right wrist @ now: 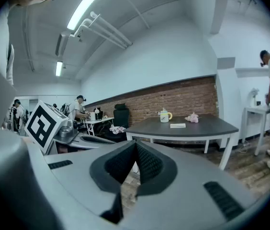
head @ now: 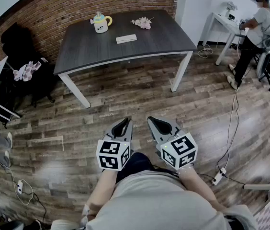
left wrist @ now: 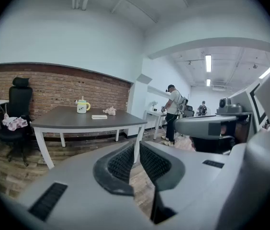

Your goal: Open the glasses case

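In the head view the glasses case is a small, pale, flat oblong on the dark counter, its details too small to make out. The left gripper view shows the left hand-held gripper with jaws a sliver apart, nothing between. The right gripper view shows the right hand-held gripper with jaws pressed together, empty.

Likely office: desk, swivel chair

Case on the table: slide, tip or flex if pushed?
The case lies flat and low on the table, so a push would likely slide it, not tip it. Its straight edges suggest a stiff shell. It looks thin, so it is probably light.
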The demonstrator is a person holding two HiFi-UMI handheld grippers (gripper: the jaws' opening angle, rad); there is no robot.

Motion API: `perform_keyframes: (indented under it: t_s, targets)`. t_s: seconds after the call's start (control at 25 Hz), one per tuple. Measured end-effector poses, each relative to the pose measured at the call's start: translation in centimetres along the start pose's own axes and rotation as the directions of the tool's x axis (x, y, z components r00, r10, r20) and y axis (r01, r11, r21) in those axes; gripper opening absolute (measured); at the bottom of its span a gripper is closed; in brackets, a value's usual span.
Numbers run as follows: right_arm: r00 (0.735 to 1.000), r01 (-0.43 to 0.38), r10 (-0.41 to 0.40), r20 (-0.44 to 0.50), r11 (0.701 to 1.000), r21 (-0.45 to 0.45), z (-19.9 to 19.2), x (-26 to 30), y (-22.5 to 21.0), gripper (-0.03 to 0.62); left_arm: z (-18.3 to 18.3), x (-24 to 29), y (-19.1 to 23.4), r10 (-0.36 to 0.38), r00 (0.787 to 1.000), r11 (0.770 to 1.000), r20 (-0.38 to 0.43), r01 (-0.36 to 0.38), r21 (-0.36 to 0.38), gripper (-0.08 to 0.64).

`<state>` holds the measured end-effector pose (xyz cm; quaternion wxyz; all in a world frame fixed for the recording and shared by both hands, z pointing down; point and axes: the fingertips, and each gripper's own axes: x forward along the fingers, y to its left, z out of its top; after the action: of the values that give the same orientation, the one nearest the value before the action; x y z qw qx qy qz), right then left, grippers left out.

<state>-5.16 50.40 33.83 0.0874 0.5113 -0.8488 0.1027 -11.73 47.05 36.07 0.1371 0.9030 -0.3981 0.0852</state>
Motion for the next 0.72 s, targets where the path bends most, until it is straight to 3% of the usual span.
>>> perform_keyframes:
  t_s: [0.72]
  targets:
    - [0.999,-0.025,0.027,-0.020,0.998,0.063,-2.4,-0.2,1.0,0.008,-1.1,-1.5,-0.5,-0.064,0.998,0.997,0.024,0.065,-0.041,0.051]
